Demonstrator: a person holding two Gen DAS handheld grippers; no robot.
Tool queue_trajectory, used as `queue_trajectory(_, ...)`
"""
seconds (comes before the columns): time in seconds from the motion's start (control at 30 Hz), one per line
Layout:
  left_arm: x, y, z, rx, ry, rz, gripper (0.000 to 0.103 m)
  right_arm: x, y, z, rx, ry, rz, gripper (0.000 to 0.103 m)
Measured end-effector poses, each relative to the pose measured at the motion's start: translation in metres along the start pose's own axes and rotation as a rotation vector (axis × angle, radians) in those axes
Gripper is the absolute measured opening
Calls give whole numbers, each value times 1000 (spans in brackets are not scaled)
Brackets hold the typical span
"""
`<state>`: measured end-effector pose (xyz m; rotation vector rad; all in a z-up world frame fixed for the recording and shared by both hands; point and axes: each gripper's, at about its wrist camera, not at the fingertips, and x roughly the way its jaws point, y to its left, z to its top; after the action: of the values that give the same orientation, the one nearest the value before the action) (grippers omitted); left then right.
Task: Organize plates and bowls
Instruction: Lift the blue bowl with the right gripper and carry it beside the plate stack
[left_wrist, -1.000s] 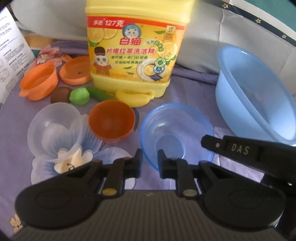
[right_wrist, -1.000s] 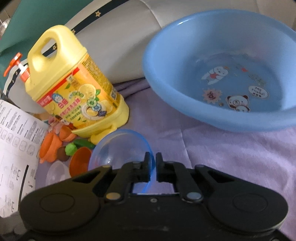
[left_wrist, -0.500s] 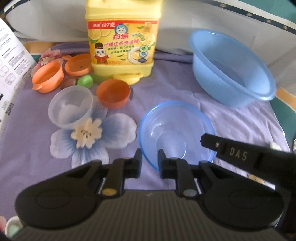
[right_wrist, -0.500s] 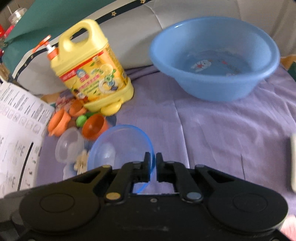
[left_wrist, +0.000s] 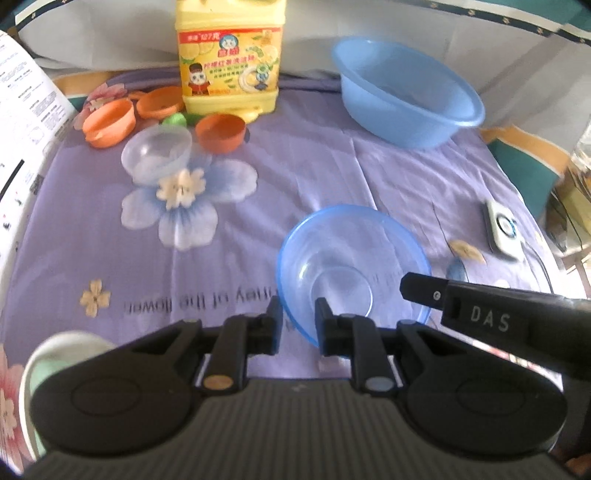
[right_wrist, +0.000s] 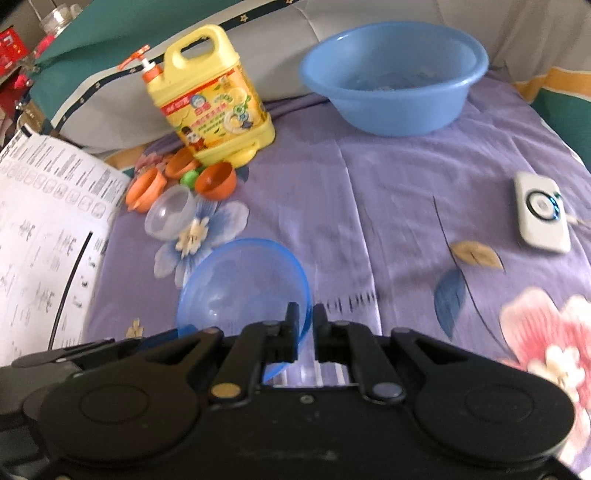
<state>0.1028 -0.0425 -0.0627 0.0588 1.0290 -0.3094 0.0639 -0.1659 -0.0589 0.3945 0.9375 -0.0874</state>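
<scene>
Right wrist: bowl (right_wrist: 243, 284) rim between tool (right_wrist: 304, 332) fingers

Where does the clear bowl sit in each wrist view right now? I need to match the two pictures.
Left wrist view: clear bowl upper left, above the big printed flower on the cloth.
Right wrist view: clear bowl left of centre, beside the white printed sheet.
Shared landmark: the yellow detergent jug, behind it in both views, with an orange cup in between.
</scene>
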Motion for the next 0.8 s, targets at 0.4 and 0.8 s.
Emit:
queue_trajectory(0.4, -19, -6, -48, 14, 30, -12, 18, -31, -2, -43, -18, 25, -2, 8)
queue_trajectory(0.8, -15, 5, -67, -8, 77, -14, 20, -24, -1, -58, -8, 86, 15, 8)
